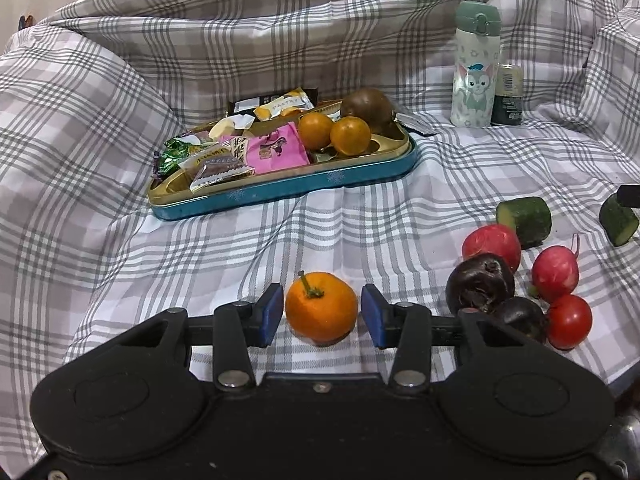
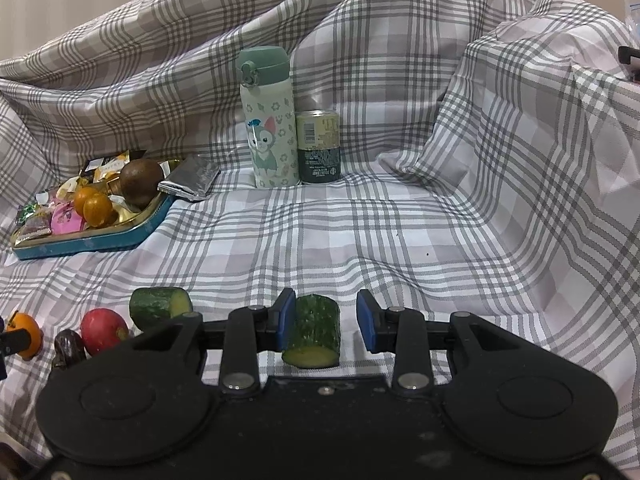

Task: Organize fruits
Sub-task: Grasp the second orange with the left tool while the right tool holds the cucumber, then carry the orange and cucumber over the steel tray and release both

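Everywhere, a grey-and-white plaid sheet (image 1: 328,216) covers the surface and rises in folds behind. On it sits the teal tin tray (image 1: 288,188) with a gold rim (crowded with wrapped snacks (image 1: 276,146)), holding two small oranges (image 1: 350,135) and a brown round fruit (image 1: 368,106) at its right end. To the right stand a cat-print bottle (image 1: 476,68) and, just beside it, a dark can (image 1: 508,96).

Near the front, the left gripper (image 1: 322,312) is spread around a stemmed orange (image 1: 321,307) that rests on the sheet; both blue pads stand just clear of it. Right of it lies a cluster: two red radishes (image 1: 492,242), two dark purple fruits (image 1: 480,282), a tomato (image 1: 569,320), and a cucumber chunk (image 1: 525,220) behind them.

The right gripper (image 2: 326,318) has a second cucumber piece (image 2: 314,330) between its pads: the left pad touches it, the right pad stands apart with a visible gap, so it is spread rather than pinching
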